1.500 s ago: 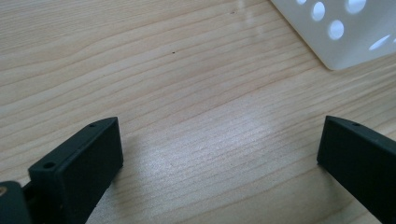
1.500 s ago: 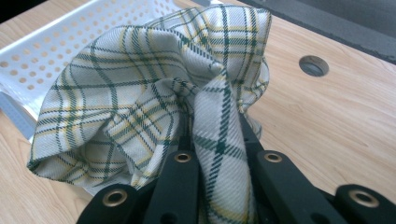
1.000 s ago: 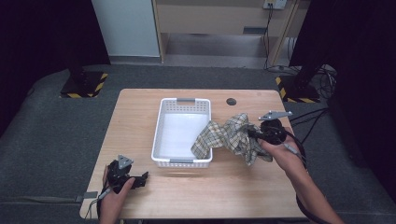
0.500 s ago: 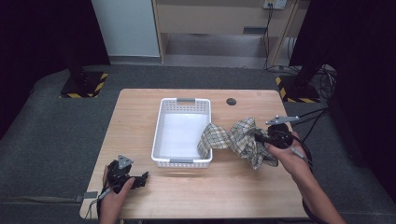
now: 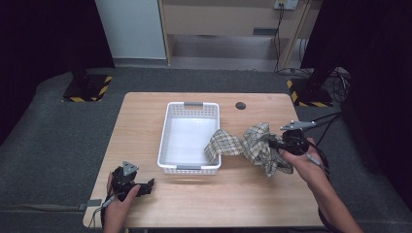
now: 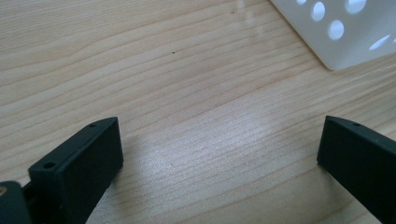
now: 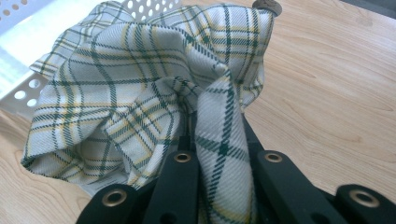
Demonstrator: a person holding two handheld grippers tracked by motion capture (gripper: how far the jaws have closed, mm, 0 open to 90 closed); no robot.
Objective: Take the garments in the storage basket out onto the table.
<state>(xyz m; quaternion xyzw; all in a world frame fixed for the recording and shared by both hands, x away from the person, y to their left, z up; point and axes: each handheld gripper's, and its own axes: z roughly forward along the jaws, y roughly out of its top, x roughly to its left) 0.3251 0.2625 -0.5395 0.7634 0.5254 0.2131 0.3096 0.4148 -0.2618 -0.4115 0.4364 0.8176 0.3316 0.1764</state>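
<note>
Plaid cloth, cream with green and yellow lines, is clamped between the jaws of my right gripper. In the right gripper view I see a twisted fold of this cloth squeezed between the two black jaws, and the rest of the fabric spreads out in front of them in loose bunches. From the high view, the cloth is just to the right of the white basket; its left corner hangs over the basket's right rim, and the other end droops down to the wooden table near my right hand. The middle part looks lifted from the table, but I cannot tell exactly how much of it touches the wood.

My left gripper is low at the near left corner of the table, well apart from the cloth. Its jaws stand wide apart with nothing between them; in the left gripper view I see bare wood under them and one perforated corner of the basket at the top right.

Beyond the basket, near the far edge of the table, lies a small dark round thing; I cannot tell what it is.
</note>
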